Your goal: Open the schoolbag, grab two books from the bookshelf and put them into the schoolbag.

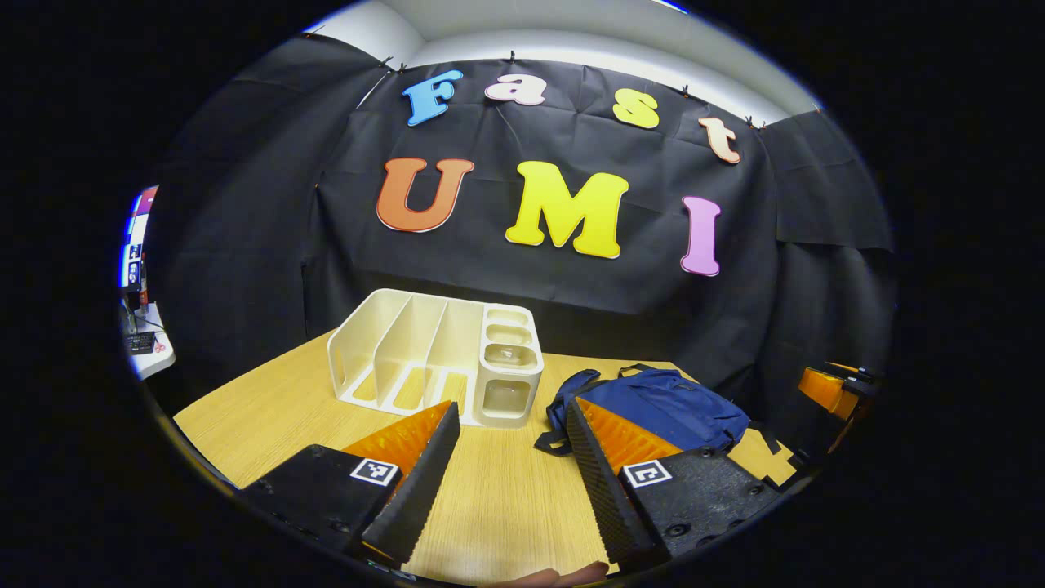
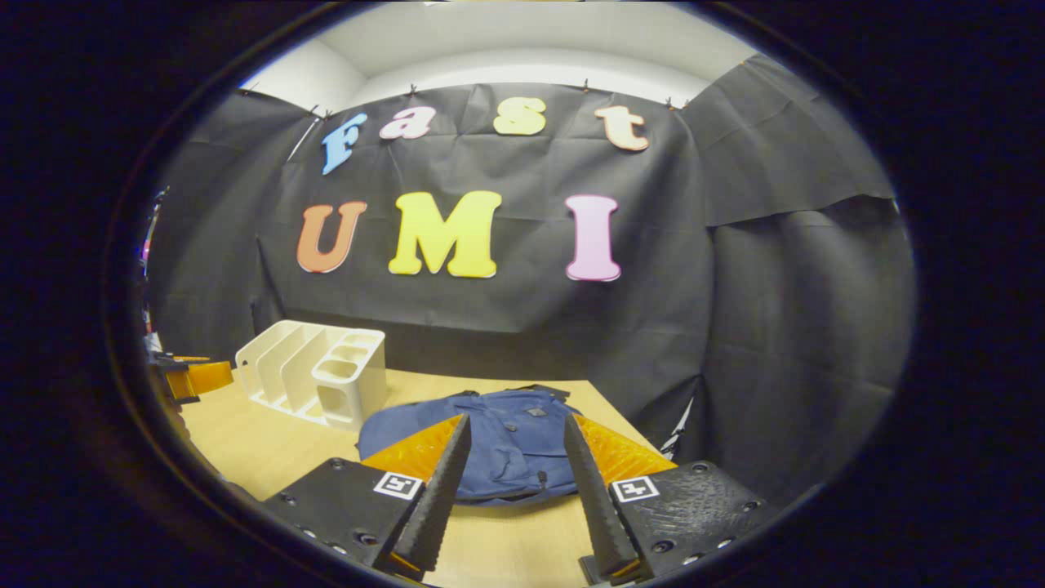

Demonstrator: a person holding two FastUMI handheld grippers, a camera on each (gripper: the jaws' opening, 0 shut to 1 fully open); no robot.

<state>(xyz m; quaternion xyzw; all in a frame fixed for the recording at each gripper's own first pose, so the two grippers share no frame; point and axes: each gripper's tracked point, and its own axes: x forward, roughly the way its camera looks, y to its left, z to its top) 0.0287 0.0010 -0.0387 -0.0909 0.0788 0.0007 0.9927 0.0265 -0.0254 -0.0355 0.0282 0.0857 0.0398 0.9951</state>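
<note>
A blue schoolbag point(image 1: 665, 404) point(image 2: 498, 445) lies flat on the wooden table point(image 1: 269, 416), right of a white bookshelf organiser point(image 1: 437, 355) point(image 2: 314, 371) whose slots hold no books that I can see. My left gripper point(image 1: 510, 482) is open above the table, in front of the gap between organiser and bag. In the right gripper view my right gripper point(image 2: 510, 498) is open just short of the bag's near edge, with nothing between its fingers. The right gripper also appears at the right edge of the left gripper view point(image 1: 833, 388), and the left gripper at the left edge of the right gripper view point(image 2: 188, 376).
Black cloth walls close the booth behind and to the right of the table point(image 2: 269, 457). A white desk with small items point(image 1: 143, 347) stands outside the booth at far left. A fingertip point(image 1: 563, 576) shows at the bottom edge of the left gripper view.
</note>
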